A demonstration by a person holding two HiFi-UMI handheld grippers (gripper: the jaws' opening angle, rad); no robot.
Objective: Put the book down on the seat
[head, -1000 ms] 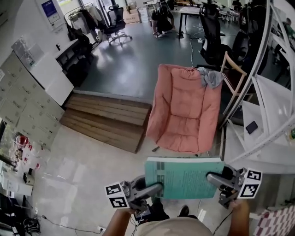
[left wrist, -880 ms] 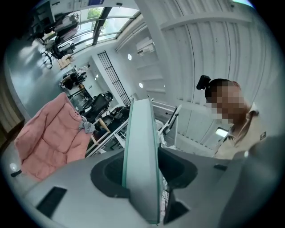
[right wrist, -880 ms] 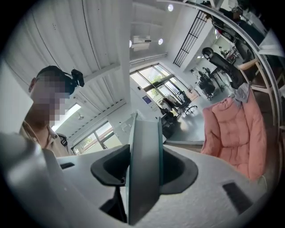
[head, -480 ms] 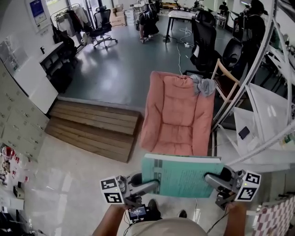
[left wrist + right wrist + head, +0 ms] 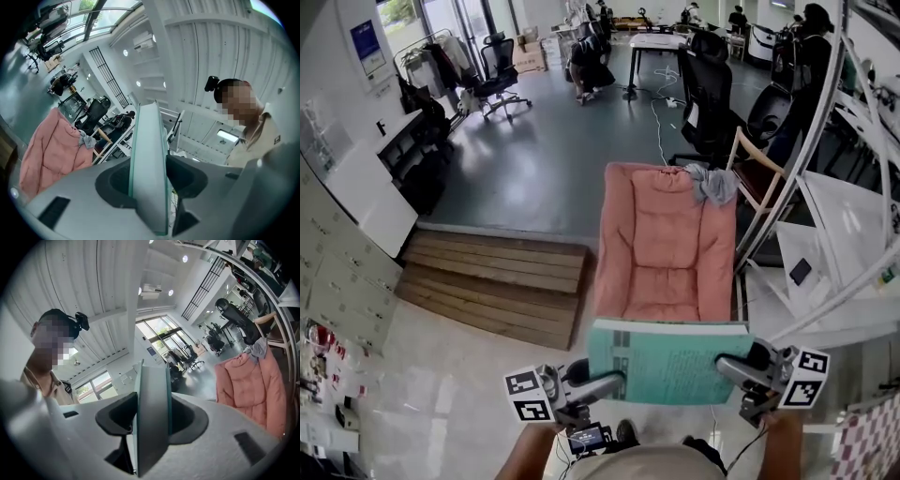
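The book (image 5: 670, 361) lies flat between the two grippers: the left gripper (image 5: 614, 382) clamps its left edge and the right gripper (image 5: 733, 364) its right edge. The seat (image 5: 667, 253) stands just beyond the book, seemingly lower. A cloth (image 5: 712, 185) lies on the seat's far right corner. A wooden step (image 5: 492, 281) lies left of the seat, and a rack (image 5: 839, 225) stands to its right.
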